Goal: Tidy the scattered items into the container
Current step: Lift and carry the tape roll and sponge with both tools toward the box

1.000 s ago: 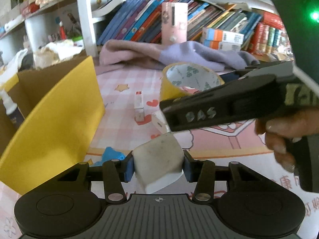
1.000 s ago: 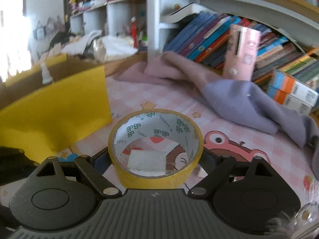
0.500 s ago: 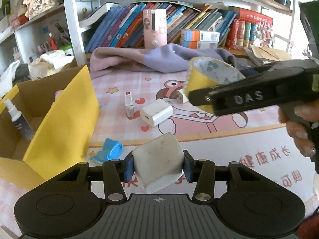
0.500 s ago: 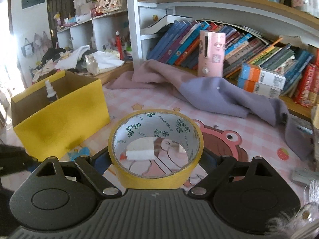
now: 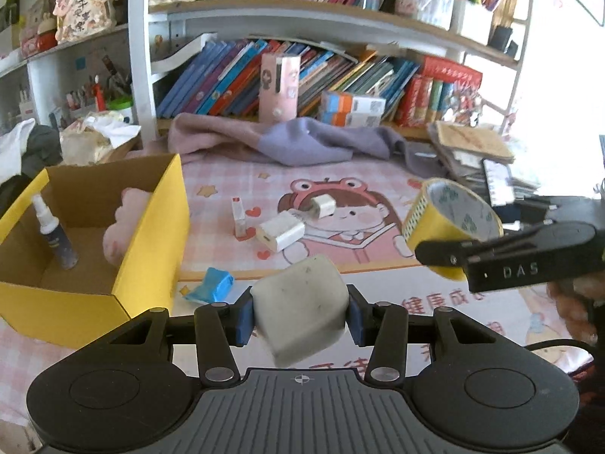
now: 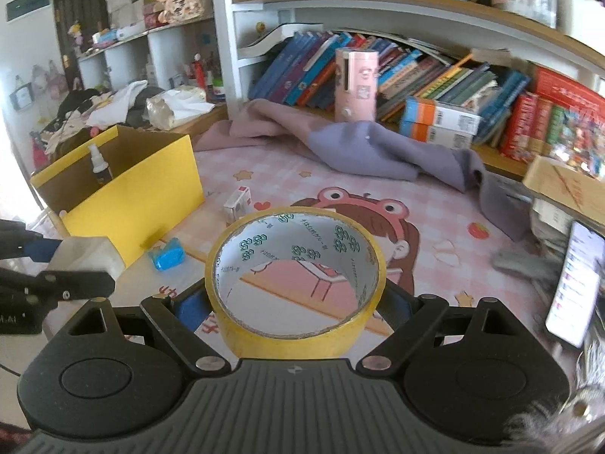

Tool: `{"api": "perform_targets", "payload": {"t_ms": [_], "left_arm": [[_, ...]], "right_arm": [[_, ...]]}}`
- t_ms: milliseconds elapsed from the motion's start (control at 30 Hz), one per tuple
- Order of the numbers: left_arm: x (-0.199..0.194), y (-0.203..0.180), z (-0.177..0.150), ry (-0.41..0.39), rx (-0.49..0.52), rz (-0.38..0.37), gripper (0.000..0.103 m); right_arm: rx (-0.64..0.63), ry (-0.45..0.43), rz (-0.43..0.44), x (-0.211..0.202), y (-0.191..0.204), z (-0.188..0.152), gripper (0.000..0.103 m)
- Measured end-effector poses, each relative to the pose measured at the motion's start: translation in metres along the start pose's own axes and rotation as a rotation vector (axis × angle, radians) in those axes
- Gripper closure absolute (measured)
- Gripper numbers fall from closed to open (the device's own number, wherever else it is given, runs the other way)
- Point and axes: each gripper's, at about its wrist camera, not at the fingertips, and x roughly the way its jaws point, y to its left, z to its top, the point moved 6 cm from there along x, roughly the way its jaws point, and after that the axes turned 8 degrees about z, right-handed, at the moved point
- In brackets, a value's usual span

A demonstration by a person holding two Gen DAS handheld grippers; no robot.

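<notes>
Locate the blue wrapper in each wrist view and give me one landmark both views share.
Left wrist: the blue wrapper lies on the mat at lower left of centre, just right of the yellow box and above the left tongs.
Right wrist: the wrapper lies left of centre, at the foot of the box's yellow wall, left of the tape roll.
Shared landmark: the yellow box.

My left claw [image 5: 298, 316] pinches a scuffed grey-white block [image 5: 300, 312], my right claw [image 6: 295, 302] a yellow tape roll [image 6: 297, 287], near the open yellow box [image 5: 147, 234].
</notes>
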Motion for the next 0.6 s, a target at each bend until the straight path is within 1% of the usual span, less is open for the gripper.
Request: {"api": "perform_targets", "payload": {"t_ms": [200, 400, 600], "left_arm": [[-0.014, 0.008, -0.002, -0.030, 0.025, -0.050, 0.057], [-0.035, 0.033, -0.018, -0.054, 0.040, -0.083, 0.057], [-0.060, 0.068, -0.044, -0.051, 0.039, -0.104, 0.057]], "right_arm": [[0.120, 0.017, -0.030, -0.016, 0.018, -0.014, 0.014], [0.143, 0.000, -0.082, -0.025, 0.051, -0.023, 0.014], [0.136, 0.005, -0.107, -0.030, 0.105, -0.039, 0.014]]}}
